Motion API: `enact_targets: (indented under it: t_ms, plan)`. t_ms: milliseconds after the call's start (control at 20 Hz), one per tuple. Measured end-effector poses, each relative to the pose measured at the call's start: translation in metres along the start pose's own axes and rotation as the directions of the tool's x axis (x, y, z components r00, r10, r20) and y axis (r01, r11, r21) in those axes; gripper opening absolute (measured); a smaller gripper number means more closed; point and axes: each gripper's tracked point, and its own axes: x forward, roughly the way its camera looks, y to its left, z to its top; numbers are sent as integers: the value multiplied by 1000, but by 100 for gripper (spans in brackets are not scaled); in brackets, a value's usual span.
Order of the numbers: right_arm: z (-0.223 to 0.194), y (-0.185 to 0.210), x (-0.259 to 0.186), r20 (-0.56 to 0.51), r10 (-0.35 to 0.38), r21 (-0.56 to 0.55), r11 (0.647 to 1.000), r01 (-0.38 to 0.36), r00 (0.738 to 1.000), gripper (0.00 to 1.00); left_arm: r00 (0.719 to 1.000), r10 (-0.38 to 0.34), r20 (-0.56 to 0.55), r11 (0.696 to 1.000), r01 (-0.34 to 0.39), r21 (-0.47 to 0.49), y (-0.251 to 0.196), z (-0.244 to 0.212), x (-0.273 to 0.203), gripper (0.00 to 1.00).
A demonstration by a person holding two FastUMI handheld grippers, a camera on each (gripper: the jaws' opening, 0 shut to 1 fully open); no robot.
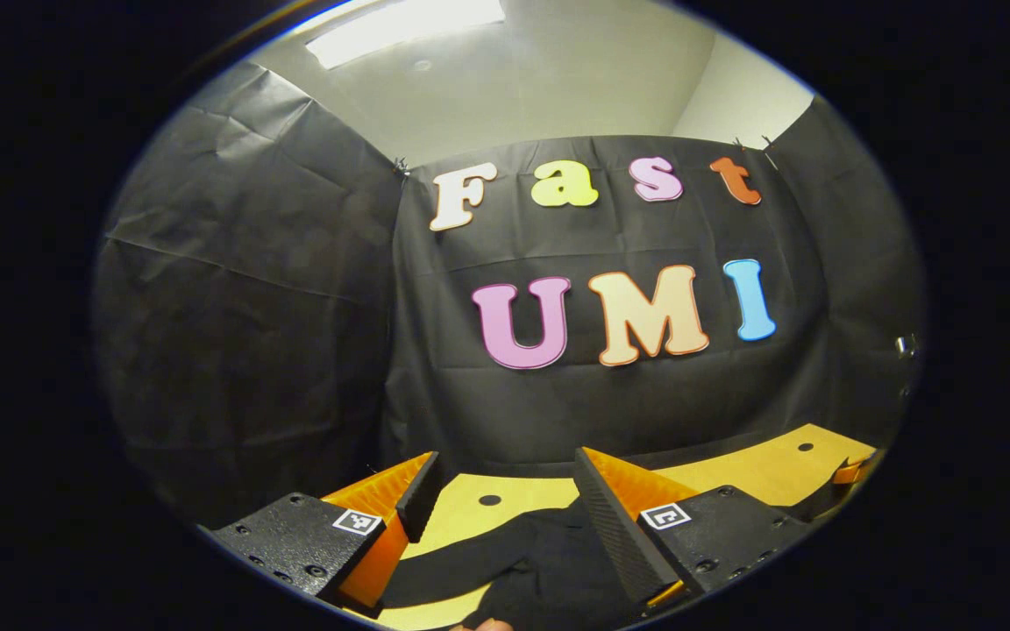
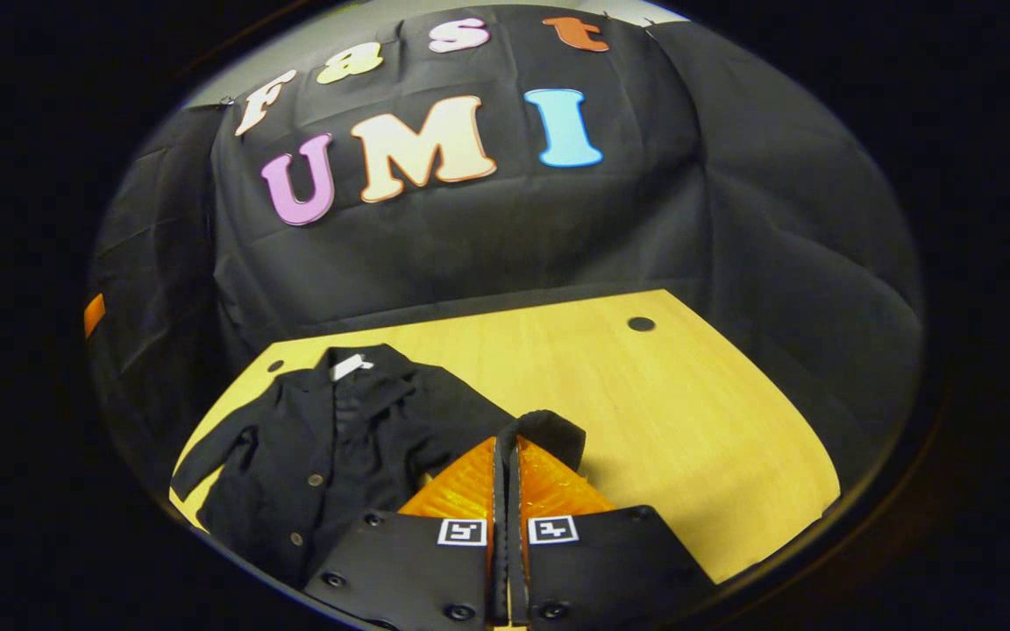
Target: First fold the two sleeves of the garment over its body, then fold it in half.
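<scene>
Right tool (image 2: 506, 451) pinching sleeve (image 2: 549, 431); left tool (image 1: 505, 478) agape.

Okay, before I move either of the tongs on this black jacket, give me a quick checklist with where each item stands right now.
1. Right tongs gripping the near sleeve: ok, shut with the cuff at their tips.
2. Left tongs free: ok, open wide with nothing between them.
3. Part of the black buttoned jacket below the left tongs: cannot tell.
4. Far sleeve folded over the body: not ok, it lies out to the side.
5. Jacket lying flat, buttons up: ok.
6. Bare yellow wooden table beside the jacket: ok.
</scene>
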Motion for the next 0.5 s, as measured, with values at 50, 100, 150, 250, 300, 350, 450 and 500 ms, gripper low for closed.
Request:
enact_targets:
  t_ms: [50,100,150,250,300,350,450,500]
  plan:
    - [6,15,6,10,15,0,1000,-15,1000,3,1000,12,-8,1000,-12,-4,11,-2,0,96]
    - [12,32,9,19,32,-2,1000,-32,999,3,1000,26,-14,1000,-26,-5,22,-6,1,96]
    - [16,46,13,25,46,-8,999,-46,999,3,999,41,-19,999,-41,-5,33,-8,1,96]
    - [23,77,20,34,78,-28,997,-77,996,3,997,68,-26,998,-69,-6,55,-12,1,92]
    - [25,92,23,34,95,-40,995,-94,995,3,996,83,-30,997,-83,-5,65,-16,2,91]
    - [26,107,27,33,110,-53,993,-108,993,3,995,96,-35,995,-96,-4,75,-18,2,91]
    - [28,134,33,31,136,-77,988,-134,990,3,992,119,-48,993,-119,-1,94,-24,3,96]
    - [29,147,36,33,147,-87,986,-144,989,3,990,129,-55,992,-129,2,103,-28,3,96]
